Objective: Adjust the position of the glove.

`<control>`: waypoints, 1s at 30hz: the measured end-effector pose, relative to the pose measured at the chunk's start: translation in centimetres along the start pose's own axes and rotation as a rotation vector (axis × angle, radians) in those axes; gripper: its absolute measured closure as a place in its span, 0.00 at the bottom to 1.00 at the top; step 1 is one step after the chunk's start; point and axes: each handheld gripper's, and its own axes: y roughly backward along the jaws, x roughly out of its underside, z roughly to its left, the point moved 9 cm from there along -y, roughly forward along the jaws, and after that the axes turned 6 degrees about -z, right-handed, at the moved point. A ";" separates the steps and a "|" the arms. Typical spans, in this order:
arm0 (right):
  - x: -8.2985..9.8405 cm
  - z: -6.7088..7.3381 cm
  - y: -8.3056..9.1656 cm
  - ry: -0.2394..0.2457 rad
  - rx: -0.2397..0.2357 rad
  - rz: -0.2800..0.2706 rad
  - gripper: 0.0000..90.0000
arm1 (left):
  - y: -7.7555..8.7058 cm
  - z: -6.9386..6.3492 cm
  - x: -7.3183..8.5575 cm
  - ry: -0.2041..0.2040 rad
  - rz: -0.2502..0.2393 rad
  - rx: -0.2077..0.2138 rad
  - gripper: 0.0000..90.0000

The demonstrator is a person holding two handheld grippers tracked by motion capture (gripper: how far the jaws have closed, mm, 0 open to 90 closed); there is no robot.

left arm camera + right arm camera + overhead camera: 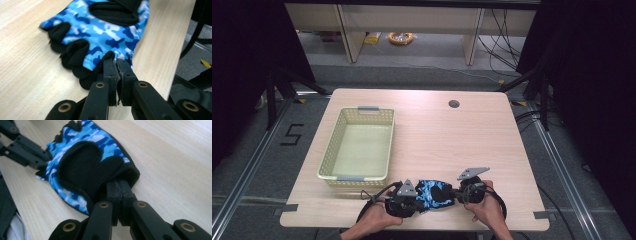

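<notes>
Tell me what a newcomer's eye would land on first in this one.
The blue camouflage fingerless glove at the table's near edge stands out first, pinched at opposite ends by the left gripper and the right gripper, both shut on its fabric. Next comes the pale yellow-green basket, sitting on the left half of the wooden table, apart from the glove.

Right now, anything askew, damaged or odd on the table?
Nothing stands out. The blue camouflage fingerless glove lies intact near the wooden table's front edge, pinched by the left gripper at its finger end and the right gripper at its black cuff. The pale green plastic basket sits square and empty.
</notes>
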 end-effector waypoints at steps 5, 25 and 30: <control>0.7 0.4 0.5 -0.020 -0.003 -0.033 0.97 | 0.0 0.8 -0.2 -0.008 -0.005 -0.010 0.94; -1.3 -0.7 3.6 -0.032 0.102 -0.150 0.59 | 2.4 0.2 -0.1 -0.013 -0.057 -0.033 0.59; -2.1 -0.3 2.6 -0.027 0.099 -0.157 0.55 | 2.8 0.8 0.2 -0.011 -0.053 -0.052 0.51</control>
